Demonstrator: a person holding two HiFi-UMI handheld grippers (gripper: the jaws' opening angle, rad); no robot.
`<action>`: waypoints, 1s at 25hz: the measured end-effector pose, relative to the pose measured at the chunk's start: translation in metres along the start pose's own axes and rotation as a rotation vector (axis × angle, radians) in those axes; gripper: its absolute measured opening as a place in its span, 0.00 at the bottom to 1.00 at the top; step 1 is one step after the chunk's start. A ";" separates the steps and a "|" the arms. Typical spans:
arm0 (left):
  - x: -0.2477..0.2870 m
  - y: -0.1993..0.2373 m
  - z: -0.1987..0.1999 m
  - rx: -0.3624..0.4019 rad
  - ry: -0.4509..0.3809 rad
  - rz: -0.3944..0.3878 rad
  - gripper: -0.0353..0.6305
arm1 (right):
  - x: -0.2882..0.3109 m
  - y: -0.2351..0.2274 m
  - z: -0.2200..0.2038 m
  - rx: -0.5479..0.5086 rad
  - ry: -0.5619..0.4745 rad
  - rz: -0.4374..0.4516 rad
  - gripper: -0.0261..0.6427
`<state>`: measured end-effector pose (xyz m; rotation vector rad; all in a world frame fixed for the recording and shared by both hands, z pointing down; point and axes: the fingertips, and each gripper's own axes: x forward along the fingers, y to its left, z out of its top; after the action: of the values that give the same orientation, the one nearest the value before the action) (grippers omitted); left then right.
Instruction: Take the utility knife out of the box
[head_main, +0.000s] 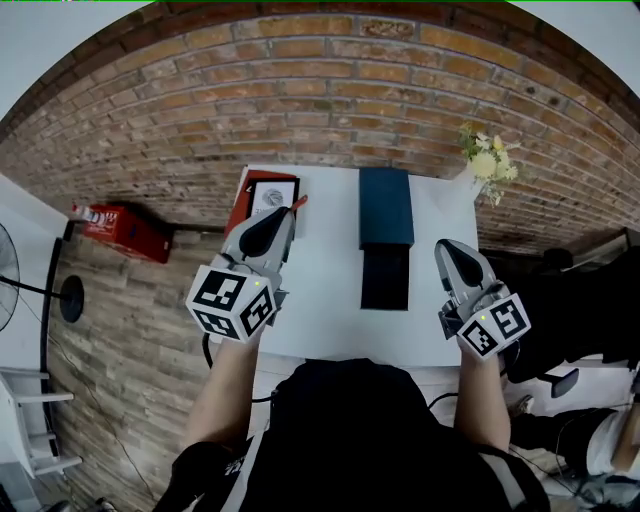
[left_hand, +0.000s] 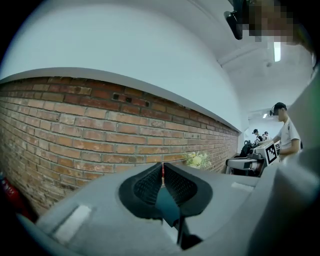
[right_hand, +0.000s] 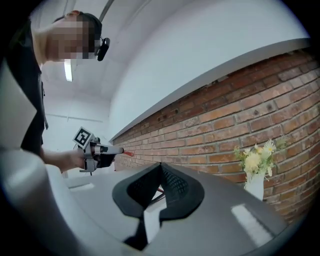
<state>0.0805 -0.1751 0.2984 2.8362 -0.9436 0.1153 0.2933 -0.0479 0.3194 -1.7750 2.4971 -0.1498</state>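
My left gripper (head_main: 287, 213) hangs above the table's left part, shut on a thin red utility knife (head_main: 299, 202). Only a red sliver (left_hand: 161, 171) of the knife shows between the closed pads in the left gripper view. In the right gripper view its red tip (right_hand: 128, 154) sticks out of the left gripper (right_hand: 118, 150). Just behind it lies an open red-and-black box (head_main: 262, 192) with a pale insert. My right gripper (head_main: 447, 252) is held level over the table's right edge, shut, with nothing between its pads (right_hand: 170, 184).
A dark teal box lid (head_main: 386, 206) and a black tray (head_main: 385, 277) lie mid-table on the white table (head_main: 330, 300). A vase of yellow flowers (head_main: 488, 158) stands at the far right corner. A brick wall runs behind. A red case (head_main: 125, 230) sits on the floor at left.
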 end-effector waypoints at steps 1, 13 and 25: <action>0.002 0.000 -0.007 -0.008 0.011 -0.002 0.08 | -0.001 0.002 -0.005 -0.007 0.017 0.003 0.04; 0.030 -0.002 -0.047 -0.056 0.058 -0.032 0.08 | 0.008 0.002 -0.023 -0.099 0.132 0.049 0.04; 0.039 -0.005 -0.032 -0.024 0.038 -0.040 0.08 | -0.011 -0.028 0.001 -0.102 0.067 -0.050 0.04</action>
<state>0.1136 -0.1891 0.3343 2.8185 -0.8737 0.1517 0.3229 -0.0468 0.3223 -1.9023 2.5507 -0.0867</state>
